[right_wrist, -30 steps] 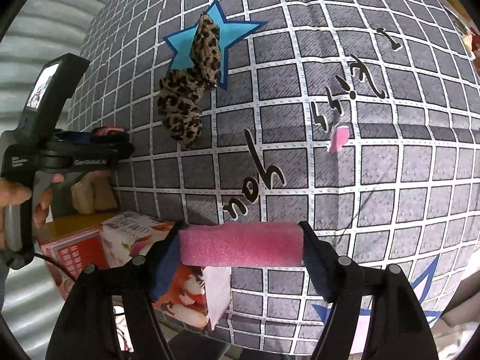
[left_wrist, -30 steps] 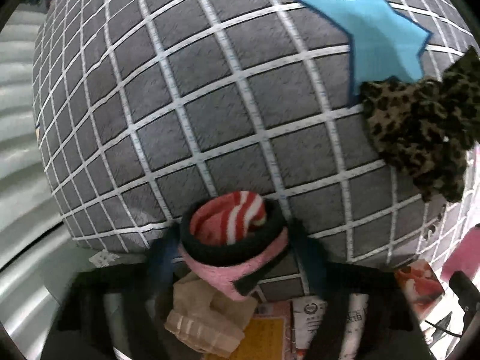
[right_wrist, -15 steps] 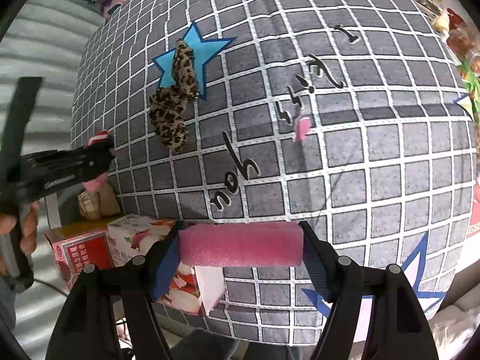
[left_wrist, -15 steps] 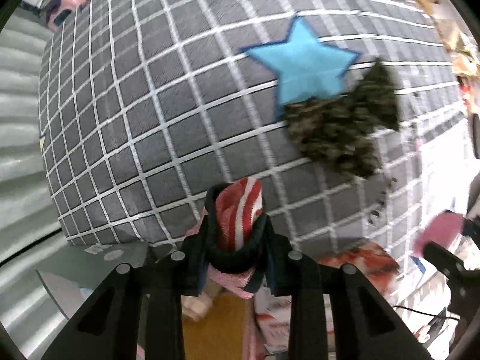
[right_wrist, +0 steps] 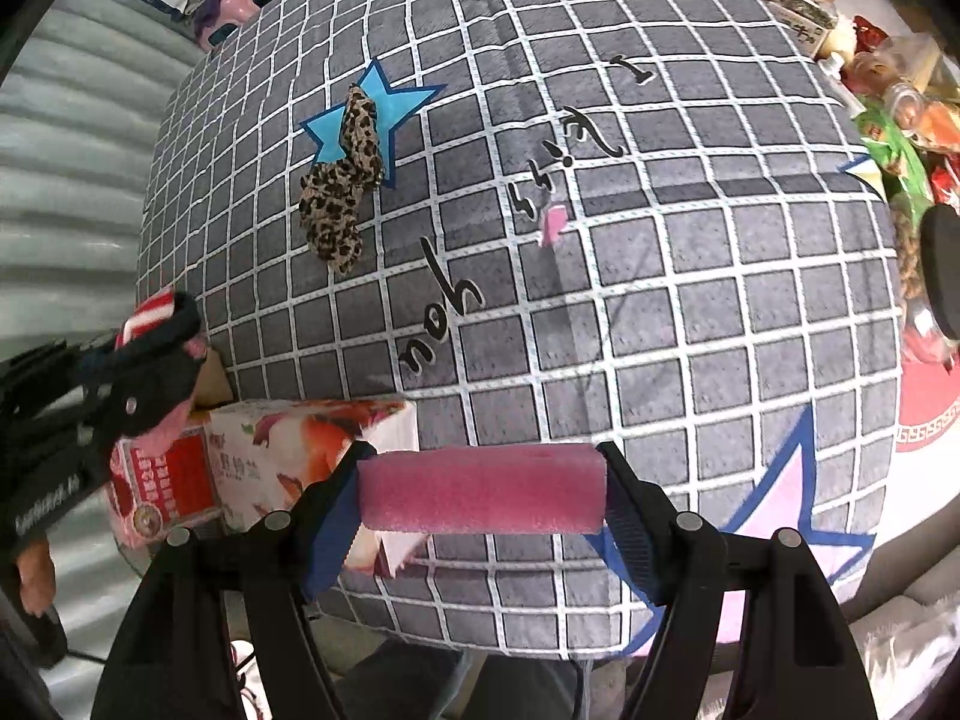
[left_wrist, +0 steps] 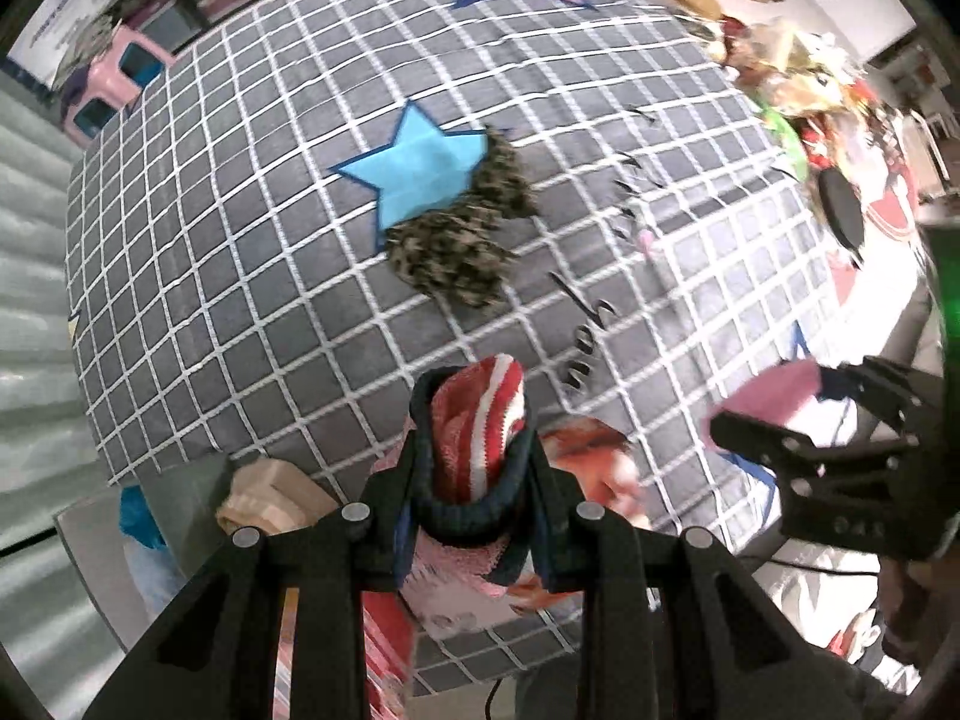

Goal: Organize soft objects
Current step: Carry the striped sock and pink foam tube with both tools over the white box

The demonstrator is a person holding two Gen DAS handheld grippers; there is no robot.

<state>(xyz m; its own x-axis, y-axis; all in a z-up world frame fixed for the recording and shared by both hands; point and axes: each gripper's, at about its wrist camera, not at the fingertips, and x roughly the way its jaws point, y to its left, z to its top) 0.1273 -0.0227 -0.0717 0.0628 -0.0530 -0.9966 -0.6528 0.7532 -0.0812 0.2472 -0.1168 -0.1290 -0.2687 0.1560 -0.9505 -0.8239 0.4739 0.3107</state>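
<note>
both fingers [left_wrist: 420,468] pinch the striped sock bundle [left_wrist: 478,420] between them.

Knitted sock [left_wrist: 480,420], porous foam roll [right_wrist: 480,489]

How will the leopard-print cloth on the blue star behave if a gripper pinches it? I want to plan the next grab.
The leopard-print cloth lies crumpled in loose folds, so it is probably floppy and would drape from the pinch. It looks thin, likely light. Bunched flat on the grid-patterned cover, it seems unlikely to roll, though a push may just drag and rumple it.
</note>
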